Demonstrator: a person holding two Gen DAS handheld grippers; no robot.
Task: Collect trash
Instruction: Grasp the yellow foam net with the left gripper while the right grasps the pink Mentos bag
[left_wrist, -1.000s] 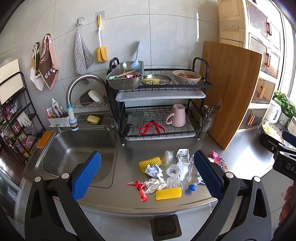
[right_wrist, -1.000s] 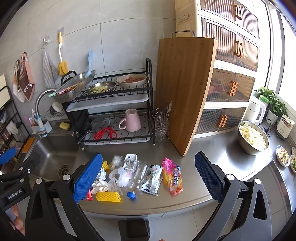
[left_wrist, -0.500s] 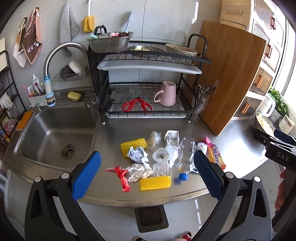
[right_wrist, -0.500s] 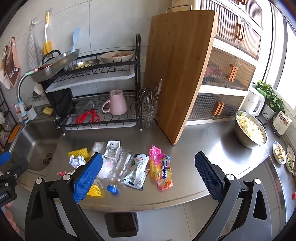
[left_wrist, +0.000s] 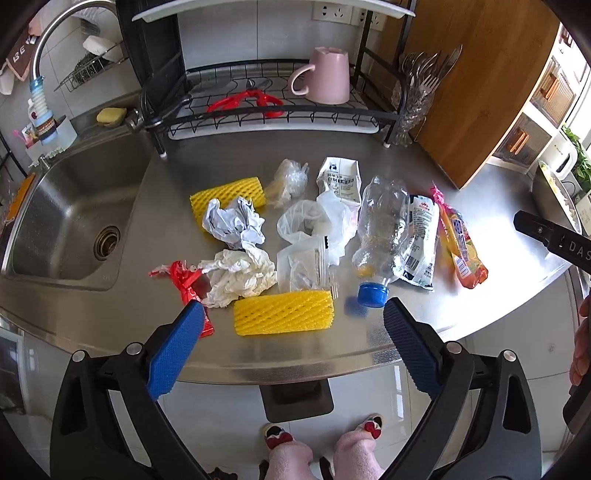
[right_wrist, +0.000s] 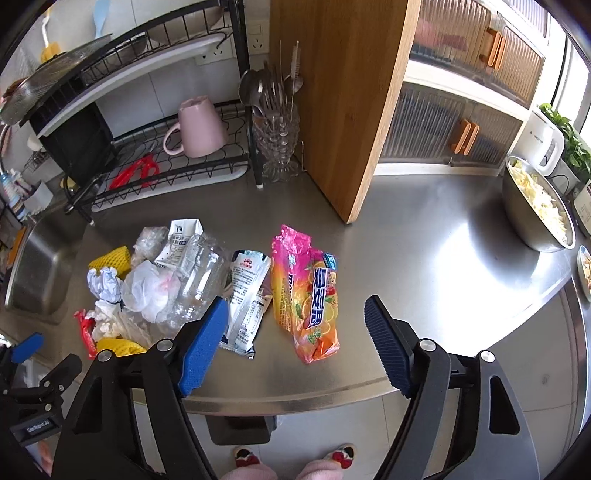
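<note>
- Trash pile (left_wrist: 317, 236) lies on the table (left_wrist: 480, 306), right of the sink (left_wrist: 74, 221).
- Dish rack (left_wrist: 280, 107) stands behind it; cutting board (right_wrist: 343, 110) stands right of the rack.

"BE" on brown towel (left_wrist: 17, 59); "DAS" on right gripper (left_wrist: 565, 245) (partly cut off).

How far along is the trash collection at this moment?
Nothing looks collected yet: the foam net, crushed bottle, snack bag and crumpled paper all lie on the counter. Both the left tool and right tool hang open and empty. All pickup remains.
</note>
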